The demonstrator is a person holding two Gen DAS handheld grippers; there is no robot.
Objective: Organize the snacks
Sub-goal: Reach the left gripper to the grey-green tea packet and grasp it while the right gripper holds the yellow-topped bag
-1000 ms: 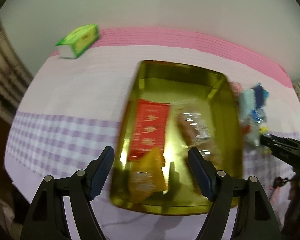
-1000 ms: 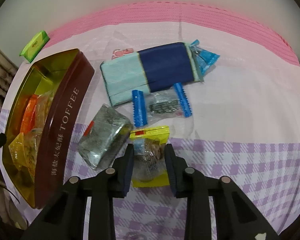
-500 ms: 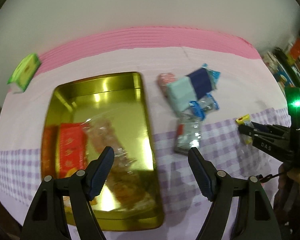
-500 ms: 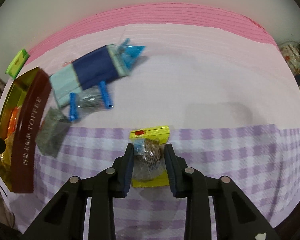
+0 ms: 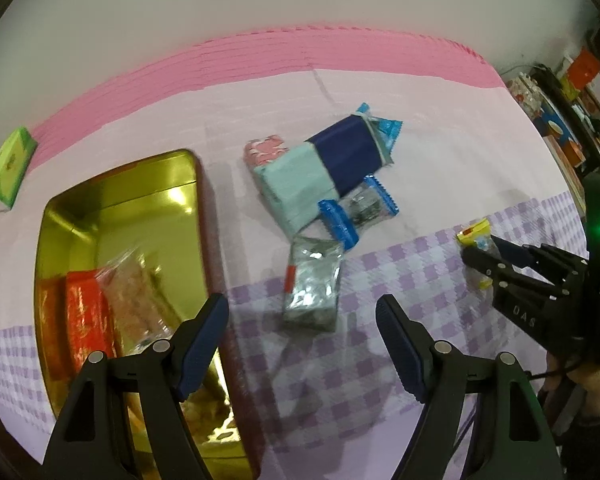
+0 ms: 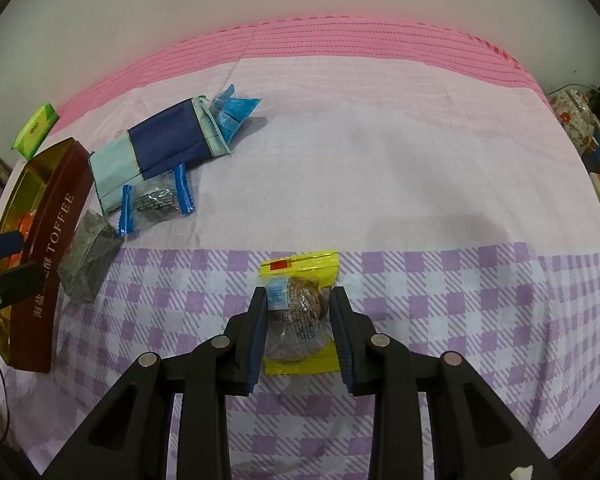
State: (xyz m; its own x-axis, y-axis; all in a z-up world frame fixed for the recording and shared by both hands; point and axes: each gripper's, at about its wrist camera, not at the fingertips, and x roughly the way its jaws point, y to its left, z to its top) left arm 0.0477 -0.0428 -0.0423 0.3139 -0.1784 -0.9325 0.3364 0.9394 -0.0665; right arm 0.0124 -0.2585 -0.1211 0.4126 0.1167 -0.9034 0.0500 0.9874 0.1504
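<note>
tin (image 5: 120, 196) holds red packet (image 5: 86, 320) and clear packet (image 5: 136, 300) (contents blurred).

Snack pile (image 5: 324, 184) right of tin (image 5: 188, 208); packets (image 5: 88, 320) inside.

A glossy yellow plastic snack packet (image 6: 299, 312) with a clear window sits pinched between the matt black plastic right tongs (image 6: 299, 330), whose blue pads (image 6: 257, 340) are ribbed. Left of the wide-apart left tongs (image 5: 302, 346), a mirror-bright gold metal tin (image 5: 120, 216) holds shiny red foil and clear film wrappers. Just ahead of those tongs lies a crinkled silvery foil packet (image 5: 312, 284). A matt woven cloth (image 6: 380, 168), pink and lilac-checked, covers the desk.
</note>
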